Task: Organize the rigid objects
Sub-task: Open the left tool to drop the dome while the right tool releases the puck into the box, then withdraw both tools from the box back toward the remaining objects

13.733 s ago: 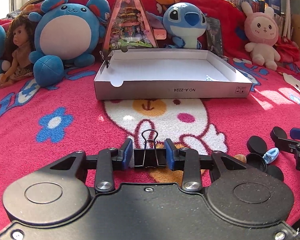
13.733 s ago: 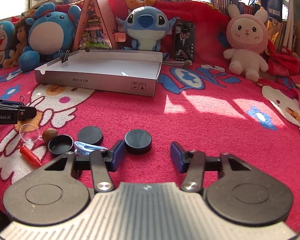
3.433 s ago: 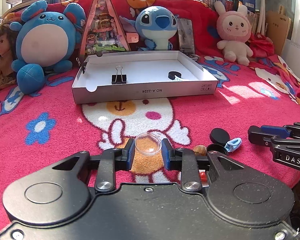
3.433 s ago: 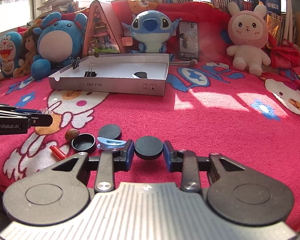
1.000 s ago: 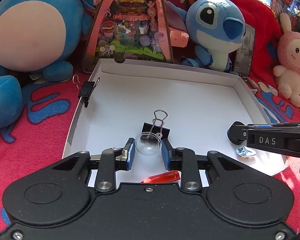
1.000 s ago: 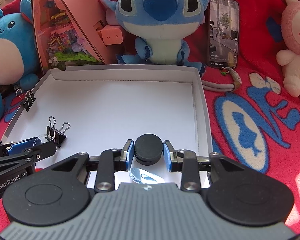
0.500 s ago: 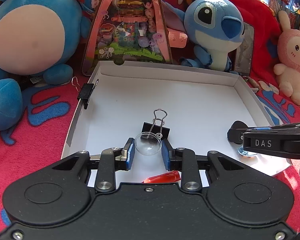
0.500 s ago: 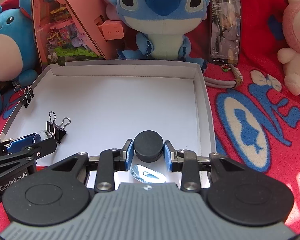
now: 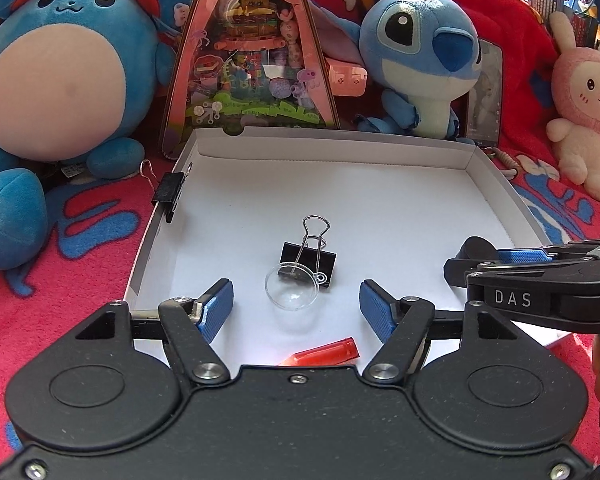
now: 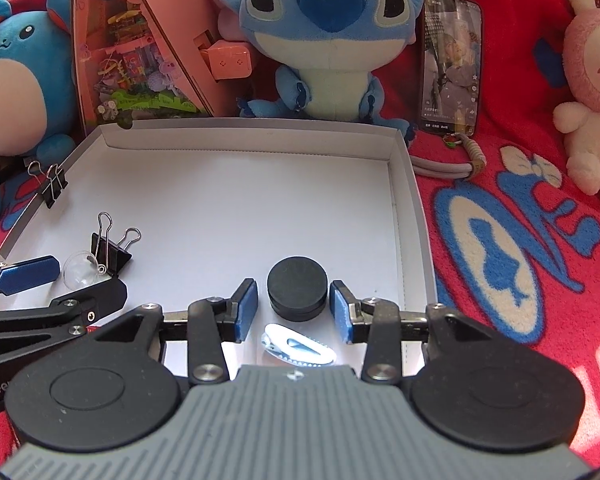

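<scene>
With both grippers hanging low over the white box [image 9: 496, 184], the step in hand reads as the release: each piece is set down and the jaws stand apart from it. Left gripper [image 9: 296, 306] spread wide; clear dome [image 9: 292, 290] on the box floor between and just ahead of its fingertips, touching neither pad, its far edge against the black binder clip [image 9: 310, 260]. Red tube [image 9: 326, 354] lies close under this gripper's body. Second binder clip [image 9: 170, 192] clamped on the box wall, far ahead to the left. Right gripper [image 10: 293, 312] also spread, narrower gap; black puck [image 10: 297, 288] on the floor between its pads, seemingly clear of both. Pale hair clip [image 10: 300, 350] just behind the puck, under the gripper. Judgement: next move is to back both grippers straight up and out without nudging the dome or puck, then go for whatever loose pieces remain outside the box, none in view here.
</scene>
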`<state>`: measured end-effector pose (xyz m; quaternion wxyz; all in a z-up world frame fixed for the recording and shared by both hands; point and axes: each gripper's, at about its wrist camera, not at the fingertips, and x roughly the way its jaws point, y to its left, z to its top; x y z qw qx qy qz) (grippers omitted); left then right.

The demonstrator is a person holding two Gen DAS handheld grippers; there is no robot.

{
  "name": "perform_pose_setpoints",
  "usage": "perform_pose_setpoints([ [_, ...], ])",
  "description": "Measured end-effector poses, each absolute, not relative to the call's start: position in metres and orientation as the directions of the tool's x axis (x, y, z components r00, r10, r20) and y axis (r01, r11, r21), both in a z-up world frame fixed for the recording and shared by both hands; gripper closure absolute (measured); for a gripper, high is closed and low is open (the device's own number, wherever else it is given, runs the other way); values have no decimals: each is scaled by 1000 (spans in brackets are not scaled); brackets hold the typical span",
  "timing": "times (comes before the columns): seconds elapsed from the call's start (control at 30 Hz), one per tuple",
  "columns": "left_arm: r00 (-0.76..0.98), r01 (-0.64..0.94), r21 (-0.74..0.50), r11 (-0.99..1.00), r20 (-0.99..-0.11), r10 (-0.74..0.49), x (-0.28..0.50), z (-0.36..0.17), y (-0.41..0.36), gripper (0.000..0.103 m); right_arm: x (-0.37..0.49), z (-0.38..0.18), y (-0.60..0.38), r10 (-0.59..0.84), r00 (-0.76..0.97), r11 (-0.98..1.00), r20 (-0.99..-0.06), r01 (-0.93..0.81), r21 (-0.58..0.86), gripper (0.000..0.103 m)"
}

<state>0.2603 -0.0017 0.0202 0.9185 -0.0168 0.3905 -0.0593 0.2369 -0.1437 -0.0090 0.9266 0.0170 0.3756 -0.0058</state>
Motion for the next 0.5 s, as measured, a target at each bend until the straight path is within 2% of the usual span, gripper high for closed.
perform_pose_setpoints([
  [0.03,689,96,-80,992,-714,-124,259,21,-1,27,236,-9,-142,-9,719,1000,-695,27,15,35],
  [0.07,692,96,-81,992,-711,-125,257,23,0,24,235,-10,-141,-16,721,1000,-693,28,6,32],
  [0.27,707,106,-84,991,-694,-135,243,31,6,18,227,-8,-146,-9,735,999,-678,31,20,25],
  [0.5,719,122,-97,988,-678,-155,222,41,14,16,205,4,-154,3,781,1000,-624,13,20,16],
])
